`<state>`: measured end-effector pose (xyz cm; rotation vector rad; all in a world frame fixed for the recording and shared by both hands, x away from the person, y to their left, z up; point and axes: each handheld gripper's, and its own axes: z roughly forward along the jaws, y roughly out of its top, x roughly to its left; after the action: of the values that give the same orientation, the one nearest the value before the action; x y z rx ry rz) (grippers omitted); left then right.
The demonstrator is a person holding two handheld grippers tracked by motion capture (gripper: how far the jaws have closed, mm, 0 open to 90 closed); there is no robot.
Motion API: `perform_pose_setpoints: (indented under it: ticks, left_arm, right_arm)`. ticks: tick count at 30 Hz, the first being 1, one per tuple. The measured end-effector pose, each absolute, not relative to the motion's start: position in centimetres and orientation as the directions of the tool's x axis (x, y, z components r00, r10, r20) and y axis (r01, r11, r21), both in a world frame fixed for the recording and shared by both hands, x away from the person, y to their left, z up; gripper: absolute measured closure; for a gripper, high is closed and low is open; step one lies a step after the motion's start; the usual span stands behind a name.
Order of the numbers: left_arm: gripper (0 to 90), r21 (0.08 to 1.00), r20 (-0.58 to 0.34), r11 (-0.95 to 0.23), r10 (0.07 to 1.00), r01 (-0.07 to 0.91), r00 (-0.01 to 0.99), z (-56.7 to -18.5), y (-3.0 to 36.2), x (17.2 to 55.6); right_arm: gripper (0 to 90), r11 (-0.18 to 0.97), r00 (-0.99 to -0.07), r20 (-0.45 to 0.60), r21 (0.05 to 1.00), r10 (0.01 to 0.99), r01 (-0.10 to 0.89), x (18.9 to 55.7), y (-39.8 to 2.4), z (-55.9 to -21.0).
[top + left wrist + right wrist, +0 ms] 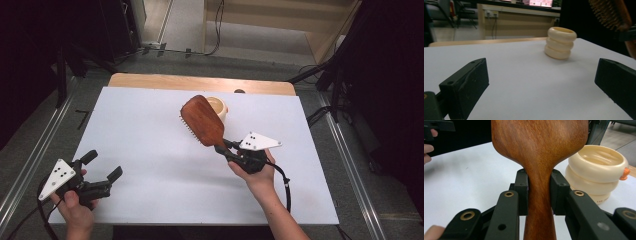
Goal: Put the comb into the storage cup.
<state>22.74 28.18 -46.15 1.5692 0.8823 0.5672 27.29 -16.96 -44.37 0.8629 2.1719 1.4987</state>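
A wooden paddle hairbrush (202, 121) is held up over the middle of the white table, bristles facing left. My right gripper (226, 148) is shut on its handle (539, 202), both pads pressing the wood. Just behind the brush head stands a cream ribbed holder (219, 107), also seen as a stack of rings (560, 42) and close at right (596, 170). My left gripper (102, 167) hovers at the table's front left corner, jaws wide open with nothing between them; the holder lies far ahead of it.
The white table top (150, 150) has a wooden strip along its far edge (200, 82). Metal rails run along both sides of the table, and dark stands and cables sit beyond them.
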Motion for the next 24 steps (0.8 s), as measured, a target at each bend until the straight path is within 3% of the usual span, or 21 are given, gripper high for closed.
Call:
perform_pose_setpoints:
  ticks: [24]
  left_arm:
    - [0.0,0.97,-0.125,-0.061,0.706,0.236,0.697,-43.0,19.4,23.1]
  right_arm:
    - [69.8,0.183,-0.74,0.073,0.948,0.669,0.259,25.2,-19.5,-47.3]
